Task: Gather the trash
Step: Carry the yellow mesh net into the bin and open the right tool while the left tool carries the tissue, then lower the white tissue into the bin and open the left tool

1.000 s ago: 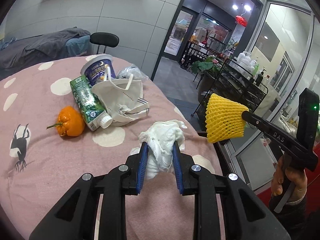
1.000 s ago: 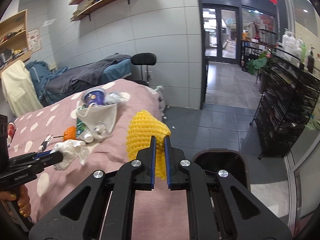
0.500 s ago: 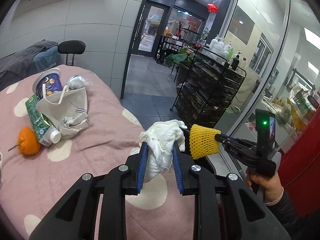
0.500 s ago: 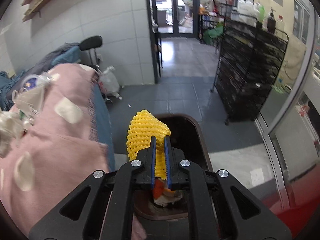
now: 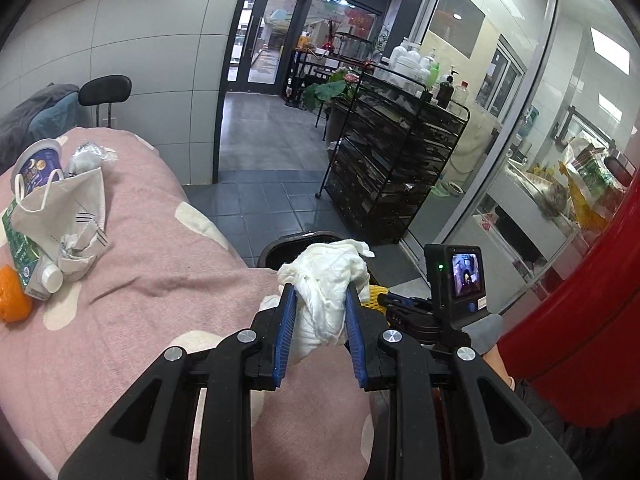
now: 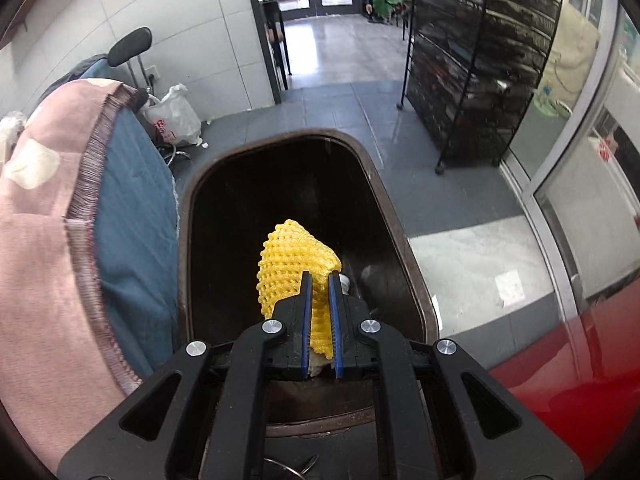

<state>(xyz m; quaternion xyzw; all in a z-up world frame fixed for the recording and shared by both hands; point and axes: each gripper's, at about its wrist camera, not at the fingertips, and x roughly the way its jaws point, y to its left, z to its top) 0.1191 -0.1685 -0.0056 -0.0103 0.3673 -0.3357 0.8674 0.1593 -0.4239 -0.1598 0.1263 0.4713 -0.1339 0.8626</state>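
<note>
My left gripper (image 5: 320,292) is shut on a crumpled white tissue (image 5: 326,280), held above the edge of the pink spotted tablecloth (image 5: 160,272). Just past it, the dark trash bin (image 5: 288,246) shows on the floor. My right gripper (image 6: 319,280) is shut on a yellow foam fruit net (image 6: 294,258) and hangs directly over the open mouth of the dark bin (image 6: 400,216), pointing down into it. In the left wrist view the right gripper's body and camera screen (image 5: 456,280) sit low beside the table, with a bit of yellow net (image 5: 374,294) showing.
On the table's left lie a white face mask (image 5: 64,204), a blue cup (image 5: 38,162), a green carton (image 5: 24,252) and an orange fruit (image 5: 12,300). A black wire rack (image 5: 392,164) stands beyond the bin. A white plastic bag (image 6: 172,120) sits on the floor.
The right gripper has dropped with the yellow net from table height to just over the bin's mouth. The left gripper has swung right with the tissue toward the table edge and the bin.
</note>
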